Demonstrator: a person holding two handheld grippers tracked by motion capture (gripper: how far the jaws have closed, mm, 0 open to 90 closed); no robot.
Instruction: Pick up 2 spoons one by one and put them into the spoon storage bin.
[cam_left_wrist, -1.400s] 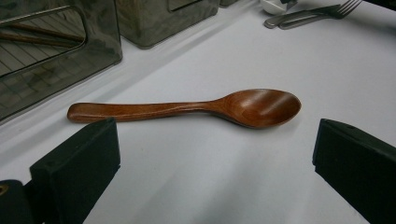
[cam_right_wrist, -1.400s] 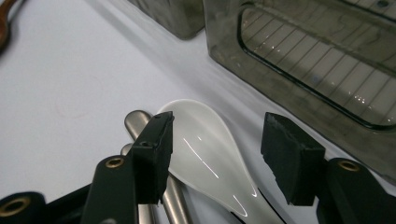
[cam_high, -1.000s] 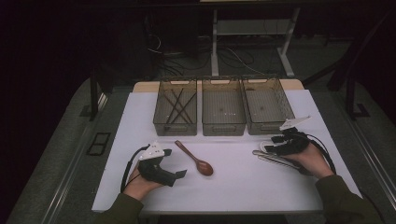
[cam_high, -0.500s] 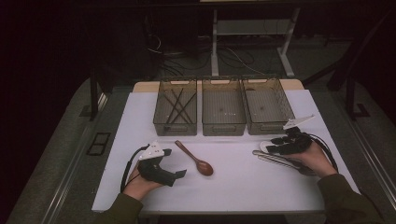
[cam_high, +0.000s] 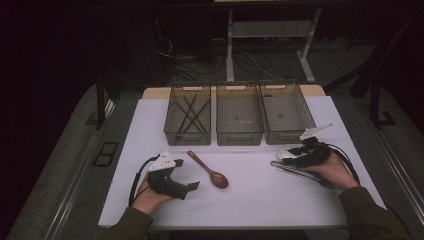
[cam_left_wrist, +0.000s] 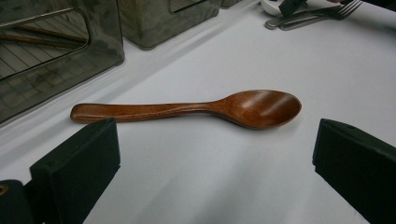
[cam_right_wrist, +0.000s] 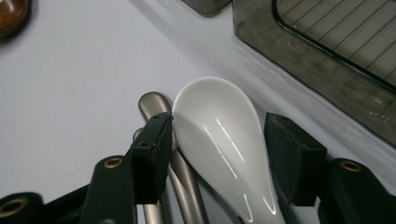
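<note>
The right gripper (cam_right_wrist: 217, 154) has its two black, blocky jaws on either side of a white spoon (cam_right_wrist: 224, 144). This spoon is glossy and smooth, like ceramic, with a rounded drop-shaped bowl that narrows toward the gripper. The jaws have just been opening; the left pad is at the edge of the spoon, the right pad seems slightly apart, so I read the grip as released around the spoon, not clenched on it. Under the spoon and beside the left jaw lie dull grey metal handles (cam_right_wrist: 159, 112) with rounded ends — the rest of this cutlery is cut off below. In the left gripper view, fork tines (cam_left_wrist: 348, 7) are visible far ahead.

The left gripper (cam_left_wrist: 212, 175) is wide open and holds nothing. Just in front of its jaws, lying across, is a wooden spoon (cam_left_wrist: 196, 109) — reddish-brown, polished, with an oval bowl and a flat, straight handle. It rests on the white table cover (cam_high: 260, 195), not touched.

Beyond both grippers stand three grey, half-transparent plastic bins (cam_high: 239, 116) with ribbed bottoms. The one ahead of the left gripper contains thin dark sticks (cam_high: 190, 114); whether they are chopsticks is hard to make out.
</note>
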